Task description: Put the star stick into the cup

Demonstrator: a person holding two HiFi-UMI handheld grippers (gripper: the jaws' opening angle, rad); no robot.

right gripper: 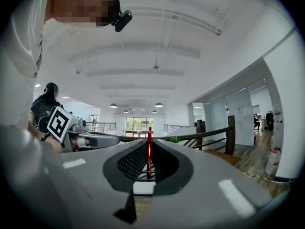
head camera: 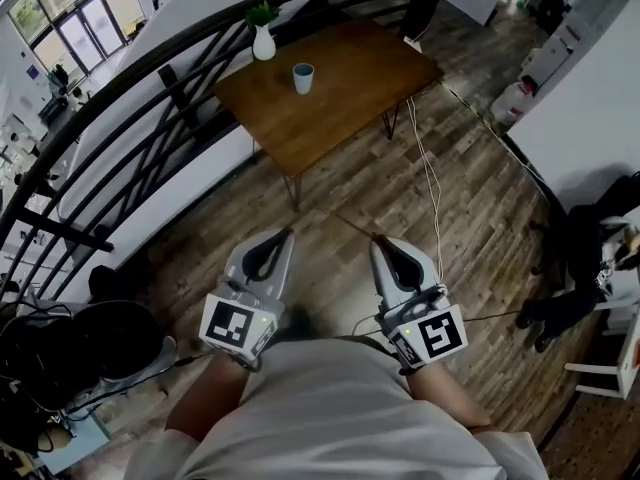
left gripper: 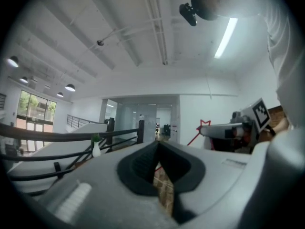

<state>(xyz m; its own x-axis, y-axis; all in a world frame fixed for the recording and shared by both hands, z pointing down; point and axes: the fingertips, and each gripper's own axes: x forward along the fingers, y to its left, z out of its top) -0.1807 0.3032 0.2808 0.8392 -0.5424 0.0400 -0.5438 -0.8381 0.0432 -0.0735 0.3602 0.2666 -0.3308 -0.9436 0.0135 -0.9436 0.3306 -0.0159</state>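
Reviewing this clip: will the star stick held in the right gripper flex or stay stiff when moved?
Probably stiff: the star stick runs straight out from the right gripper without drooping. Likely very light, being so thin. Pinched on such a narrow shaft, it might swivel.

One table (head camera: 350, 93), one cup (head camera: 303, 77), one vase (head camera: 264, 44); two grippers, the left gripper (head camera: 285, 236) and the right gripper (head camera: 379, 241); seemingly just one star stick (right gripper: 149, 151).

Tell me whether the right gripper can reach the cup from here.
Probably not yet: the right gripper, shut on the star stick, sits by the person's body; the cup stands on the table far ahead across the floor.
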